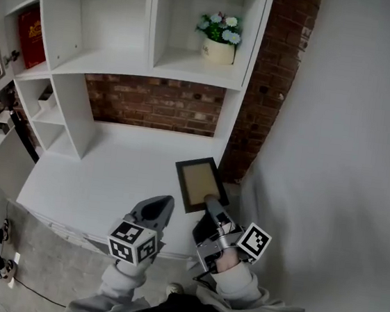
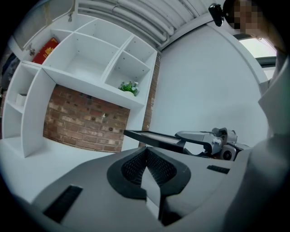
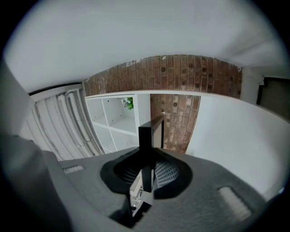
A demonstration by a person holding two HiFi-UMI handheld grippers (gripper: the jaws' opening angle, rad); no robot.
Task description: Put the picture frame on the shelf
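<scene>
Head view: right gripper (image 1: 212, 204) pinches the near short edge of the picture frame (image 1: 197, 182). The frame is held about flat in the air above the white counter (image 1: 102, 176), long axis pointing ahead at the shelf (image 1: 151, 24). The shelf cubbies lie ahead and to the view's left of the frame, and the flower pot (image 1: 219, 48) takes the nearest one. Left gripper (image 1: 157, 209) has its jaws pressed together on nothing, just left of the frame. The placing looks like a right-hand job.

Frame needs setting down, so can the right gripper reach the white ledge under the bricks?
Probably yes: the right gripper holds the picture frame over that ledge, and nothing visible stands between.
</scene>
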